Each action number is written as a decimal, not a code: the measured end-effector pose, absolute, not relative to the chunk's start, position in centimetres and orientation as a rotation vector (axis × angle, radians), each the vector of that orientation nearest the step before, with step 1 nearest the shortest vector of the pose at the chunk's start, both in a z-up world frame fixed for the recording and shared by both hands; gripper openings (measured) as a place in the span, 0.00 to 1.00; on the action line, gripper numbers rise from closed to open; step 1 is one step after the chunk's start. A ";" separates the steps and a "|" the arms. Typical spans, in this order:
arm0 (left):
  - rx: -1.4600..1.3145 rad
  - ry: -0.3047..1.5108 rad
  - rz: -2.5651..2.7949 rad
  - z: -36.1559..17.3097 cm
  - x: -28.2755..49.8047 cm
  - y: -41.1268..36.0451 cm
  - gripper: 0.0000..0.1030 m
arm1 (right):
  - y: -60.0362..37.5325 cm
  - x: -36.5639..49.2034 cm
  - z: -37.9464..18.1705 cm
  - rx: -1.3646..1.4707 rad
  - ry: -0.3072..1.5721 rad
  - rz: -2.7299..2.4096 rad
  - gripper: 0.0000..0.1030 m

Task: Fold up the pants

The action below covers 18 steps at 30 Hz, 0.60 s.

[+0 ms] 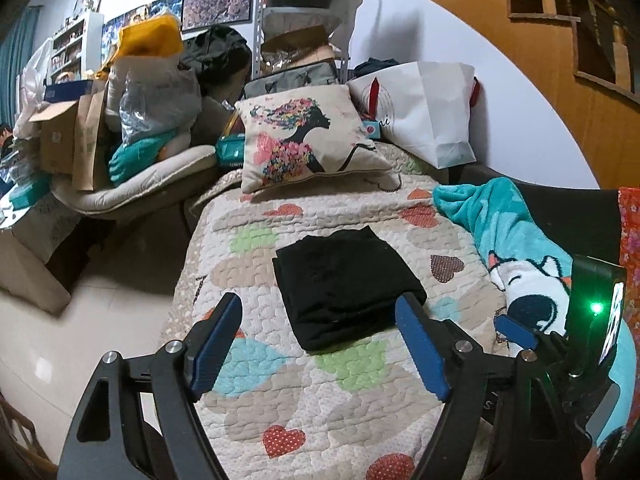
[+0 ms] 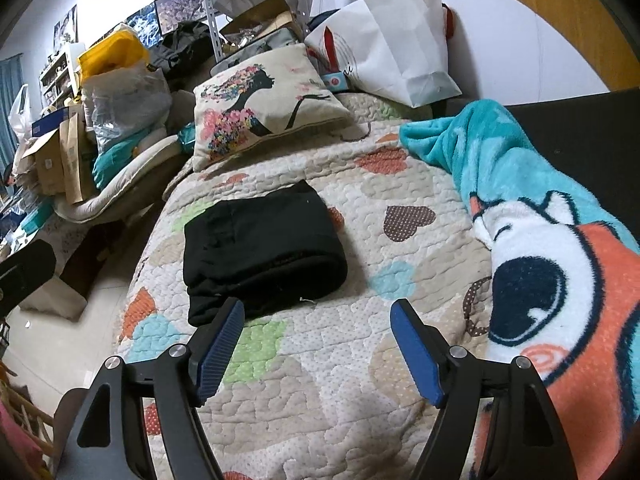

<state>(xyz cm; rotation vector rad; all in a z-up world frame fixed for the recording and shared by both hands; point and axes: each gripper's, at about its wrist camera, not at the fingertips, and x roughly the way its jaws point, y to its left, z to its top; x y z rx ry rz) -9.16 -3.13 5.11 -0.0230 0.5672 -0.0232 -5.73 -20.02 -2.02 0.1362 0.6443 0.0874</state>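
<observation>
Pants [image 1: 346, 286] sit folded on the quilt [image 1: 360, 380]. Left gripper [image 1: 320, 344] & right gripper [image 2: 318, 350]: wide open, holding nothing. A bump could mess up the fold.

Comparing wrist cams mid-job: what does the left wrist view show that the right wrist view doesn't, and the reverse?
Only the left wrist view: the right gripper at its right edge, with a green light on its body, and the wooden staircase above.

Only the right wrist view: more of the blanket's orange cartoon patch, and a dark object at the left edge, too cropped to identify.

Both: the folded black pants lying free on the heart quilt, the printed cushion, the white bag, the teal blanket, and each view's own jaws open and empty.
</observation>
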 end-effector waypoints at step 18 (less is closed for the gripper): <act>0.010 0.543 -0.027 5.5 -10.2 -4.2 0.80 | -20.0 -6.7 -1.7 0.122 0.623 0.090 0.79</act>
